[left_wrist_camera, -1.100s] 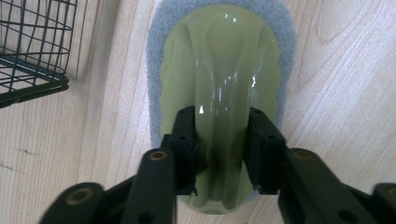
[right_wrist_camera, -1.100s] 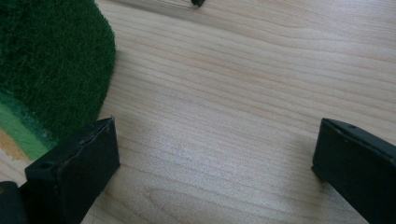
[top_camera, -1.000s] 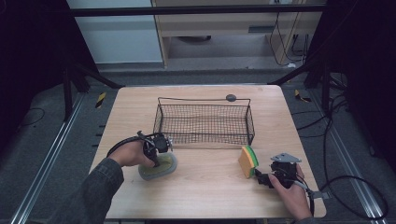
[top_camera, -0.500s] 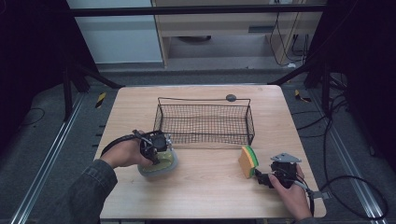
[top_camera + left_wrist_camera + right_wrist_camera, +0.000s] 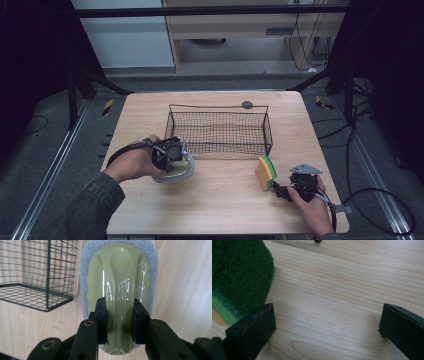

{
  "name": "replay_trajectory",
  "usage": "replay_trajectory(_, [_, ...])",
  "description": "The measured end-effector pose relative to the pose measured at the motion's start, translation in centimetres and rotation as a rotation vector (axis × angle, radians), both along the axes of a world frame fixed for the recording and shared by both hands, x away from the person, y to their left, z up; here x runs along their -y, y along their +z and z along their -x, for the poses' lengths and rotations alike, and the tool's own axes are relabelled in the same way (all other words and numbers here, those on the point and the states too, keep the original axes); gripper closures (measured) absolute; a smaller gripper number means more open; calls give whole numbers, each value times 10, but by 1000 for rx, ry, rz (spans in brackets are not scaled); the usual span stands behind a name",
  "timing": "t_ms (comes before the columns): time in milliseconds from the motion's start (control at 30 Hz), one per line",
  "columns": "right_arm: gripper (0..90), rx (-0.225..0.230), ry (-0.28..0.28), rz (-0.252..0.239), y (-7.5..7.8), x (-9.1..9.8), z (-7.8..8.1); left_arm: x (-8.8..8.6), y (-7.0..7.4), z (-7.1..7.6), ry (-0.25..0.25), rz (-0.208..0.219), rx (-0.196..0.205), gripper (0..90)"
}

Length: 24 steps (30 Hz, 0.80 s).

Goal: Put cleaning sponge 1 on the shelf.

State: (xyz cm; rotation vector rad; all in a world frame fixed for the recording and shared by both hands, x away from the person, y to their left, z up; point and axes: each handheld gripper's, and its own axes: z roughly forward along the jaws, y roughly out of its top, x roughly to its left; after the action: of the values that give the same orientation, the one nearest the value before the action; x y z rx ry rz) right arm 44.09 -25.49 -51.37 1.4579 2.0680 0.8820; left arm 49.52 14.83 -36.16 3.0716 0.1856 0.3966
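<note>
Left tongs (image 5: 119,322) pinching scrubber (image 5: 120,290), shifted slightly toward basket (image 5: 218,131); right tongs (image 5: 324,325) spread, unmoved beside sponge (image 5: 265,172).

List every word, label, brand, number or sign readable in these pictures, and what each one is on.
None: no readable text in any view.
The green handled scrubber held by the left hand-held gripper shows only glare streaks, no lettering.
The sponge, the wire basket and the wooden table carry no markings.
The yellow-and-black pieces on the floor bear stripes, no words.
</note>
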Motion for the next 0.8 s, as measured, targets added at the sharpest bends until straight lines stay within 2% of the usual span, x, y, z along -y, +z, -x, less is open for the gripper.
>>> replay_trajectory(33, [8, 0, 0, 0, 0, 0, 0, 0, 2, 0, -3, 1, 16, 707])
replay_trajectory(133, [8, 0, 0, 0, 0, 0, 0, 1, 8, 0, -8, 3, 28, 707])
replay_trajectory(200, [8, 0, 0, 0, 0, 0, 0, 2, 12, 0, -18, -40, 52, 707])
replay_trajectory(300, [8, 0, -1, 0, 0, 0, 0, 3, 15, -3, -32, -47, 58, 707])
replay_trajectory(467, [8, 0, -2, 0, 0, 0, 0, 2, 20, -7, -60, -16, 83, 707])
replay_trajectory(800, [8, 0, -12, -1, 0, -1, 0, -5, 25, -17, -61, 21, 121, 707])
